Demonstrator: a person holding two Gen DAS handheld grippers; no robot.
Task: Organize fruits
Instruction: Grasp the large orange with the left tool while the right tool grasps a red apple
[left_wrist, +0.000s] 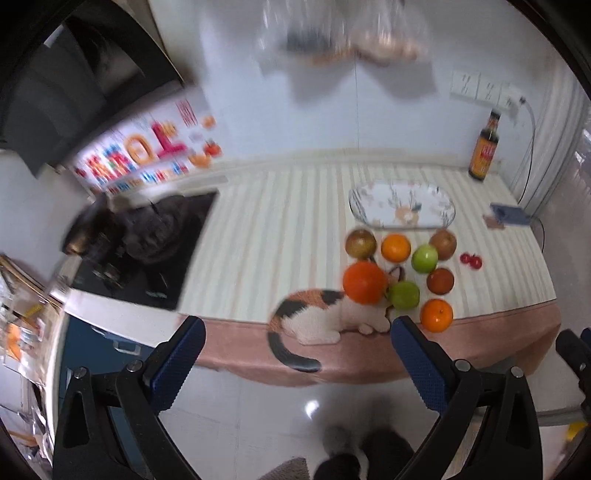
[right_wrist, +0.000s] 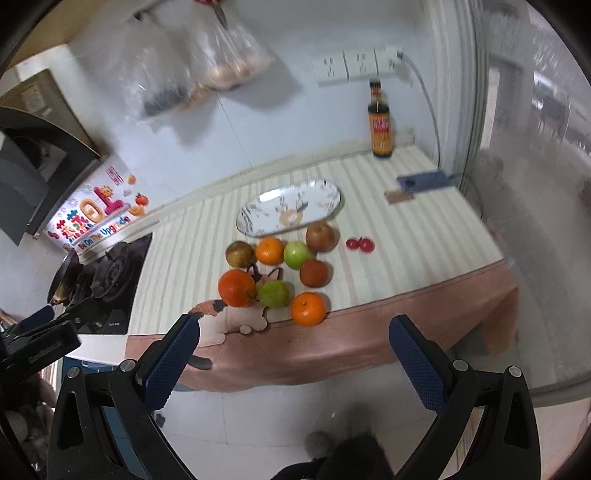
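Observation:
Several fruits lie in a cluster on the striped cloth: a big orange (left_wrist: 365, 282) (right_wrist: 236, 288), two smaller oranges (left_wrist: 436, 315) (right_wrist: 308, 308), green apples (left_wrist: 424, 258) (right_wrist: 296, 254), brown pears (left_wrist: 361, 243) (right_wrist: 321, 236) and two small red fruits (left_wrist: 471, 260) (right_wrist: 359, 244). An empty oval patterned plate (left_wrist: 402, 203) (right_wrist: 290, 212) sits just behind them. My left gripper (left_wrist: 297, 326) hangs open in front of the counter edge, holding nothing. My right gripper (right_wrist: 295, 328) is also open and empty, short of the front orange.
A dark sauce bottle (left_wrist: 484, 147) (right_wrist: 380, 122) stands at the back by the wall sockets. A gas hob (left_wrist: 147, 243) (right_wrist: 110, 280) with a pan lies to the left. A blue phone (right_wrist: 424, 181) rests at the right. Plastic bags (right_wrist: 207, 62) hang on the wall.

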